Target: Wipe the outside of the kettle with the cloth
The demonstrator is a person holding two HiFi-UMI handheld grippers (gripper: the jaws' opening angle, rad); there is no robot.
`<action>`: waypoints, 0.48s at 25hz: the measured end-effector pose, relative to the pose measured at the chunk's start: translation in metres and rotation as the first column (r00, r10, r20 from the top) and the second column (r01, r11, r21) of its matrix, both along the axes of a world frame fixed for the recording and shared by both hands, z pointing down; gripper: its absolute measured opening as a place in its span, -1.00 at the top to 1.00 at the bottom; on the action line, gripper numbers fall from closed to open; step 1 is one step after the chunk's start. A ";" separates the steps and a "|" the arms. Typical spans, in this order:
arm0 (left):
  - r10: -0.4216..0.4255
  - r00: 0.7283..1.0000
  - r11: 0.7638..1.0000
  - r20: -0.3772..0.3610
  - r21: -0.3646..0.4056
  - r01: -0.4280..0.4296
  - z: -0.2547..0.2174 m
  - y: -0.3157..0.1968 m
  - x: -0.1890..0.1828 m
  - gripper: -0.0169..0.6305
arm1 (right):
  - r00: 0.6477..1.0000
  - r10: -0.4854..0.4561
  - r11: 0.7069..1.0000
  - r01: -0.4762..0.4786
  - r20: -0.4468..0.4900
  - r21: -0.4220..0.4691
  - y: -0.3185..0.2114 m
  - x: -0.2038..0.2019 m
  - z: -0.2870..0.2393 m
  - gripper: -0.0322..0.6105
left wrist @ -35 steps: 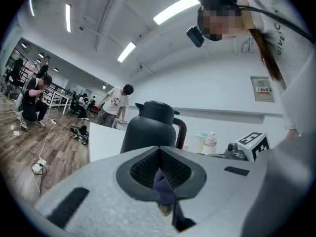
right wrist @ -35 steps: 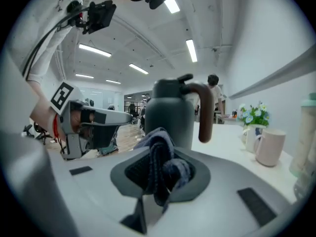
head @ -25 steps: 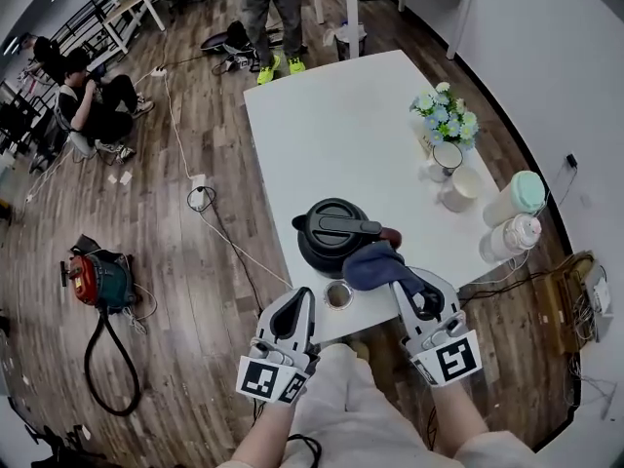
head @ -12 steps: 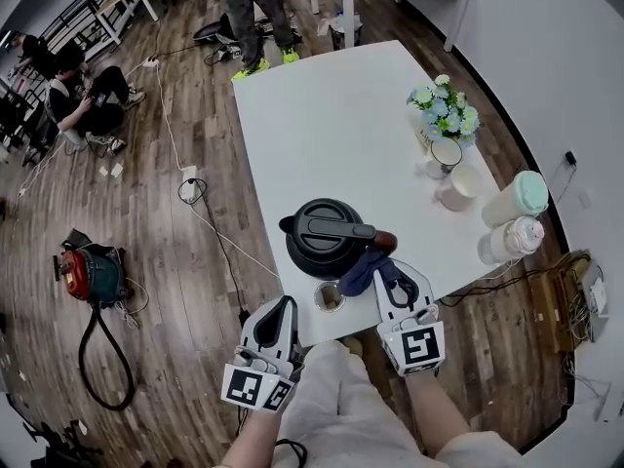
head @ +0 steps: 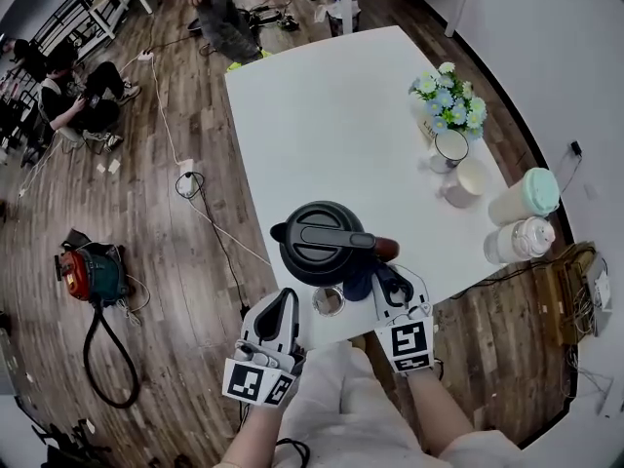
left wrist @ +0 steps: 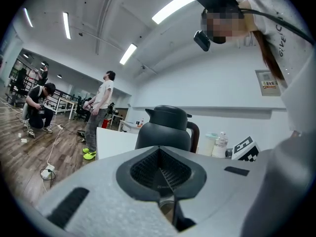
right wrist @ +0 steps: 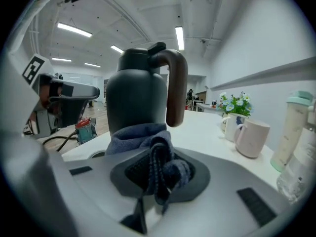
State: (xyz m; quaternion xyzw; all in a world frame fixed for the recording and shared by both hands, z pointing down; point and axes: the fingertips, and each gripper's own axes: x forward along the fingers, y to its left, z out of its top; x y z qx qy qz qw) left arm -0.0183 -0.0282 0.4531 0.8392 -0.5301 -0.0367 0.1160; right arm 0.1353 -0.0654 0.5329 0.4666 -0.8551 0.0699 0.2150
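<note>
A black kettle (head: 321, 243) with a dark brown handle (head: 384, 250) stands near the front edge of the white table (head: 341, 115). My right gripper (head: 382, 283) is shut on a dark blue cloth (head: 359, 283), and the cloth is pressed against the kettle's near side by the handle. In the right gripper view the cloth (right wrist: 148, 144) bunches between the jaws, right in front of the kettle (right wrist: 137, 95). My left gripper (head: 283, 310) hangs off the table's front edge, shut and empty. The left gripper view shows the kettle (left wrist: 164, 128) a little ahead.
A small glass cup (head: 329, 300) sits at the table edge between the grippers. Flowers (head: 448, 92), two mugs (head: 463, 179) and two bottles (head: 515, 217) line the right side. Cables and a red vacuum cleaner (head: 93, 273) lie on the wood floor at left. People are at the far end.
My right gripper has moved forward with the cloth, from beside the handle to against the kettle's near side. The left gripper has stayed low at the table edge.
</note>
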 end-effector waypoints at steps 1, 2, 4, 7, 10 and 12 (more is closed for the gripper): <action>-0.005 1.000 1.000 0.001 0.003 0.005 0.000 -0.003 -0.001 0.92 | 1.000 -0.008 1.000 0.008 0.005 -0.002 0.000 0.000 -0.002 0.74; -0.012 1.000 1.000 0.002 0.006 0.012 -0.001 -0.007 -0.002 0.92 | 1.000 -0.020 1.000 0.020 0.017 0.000 0.001 0.000 -0.005 0.74; -0.032 0.999 0.999 0.000 0.011 0.032 -0.002 -0.014 -0.006 0.92 | 0.996 -0.072 0.997 0.071 0.048 0.020 0.010 0.004 -0.019 0.74; -0.069 0.998 0.997 -0.002 0.024 0.069 -0.010 -0.027 -0.015 0.92 | 0.975 -0.207 0.972 0.196 0.080 0.126 0.030 0.010 -0.072 0.74; -0.099 0.995 0.992 0.019 0.075 0.097 -0.034 -0.041 -0.026 0.92 | 0.954 -0.265 0.947 0.229 0.141 0.225 0.037 0.015 -0.161 0.74; -0.110 0.993 0.986 0.048 0.134 0.103 -0.054 -0.051 -0.034 0.92 | 0.947 -0.309 0.912 0.268 0.090 0.310 0.032 0.020 -0.209 0.74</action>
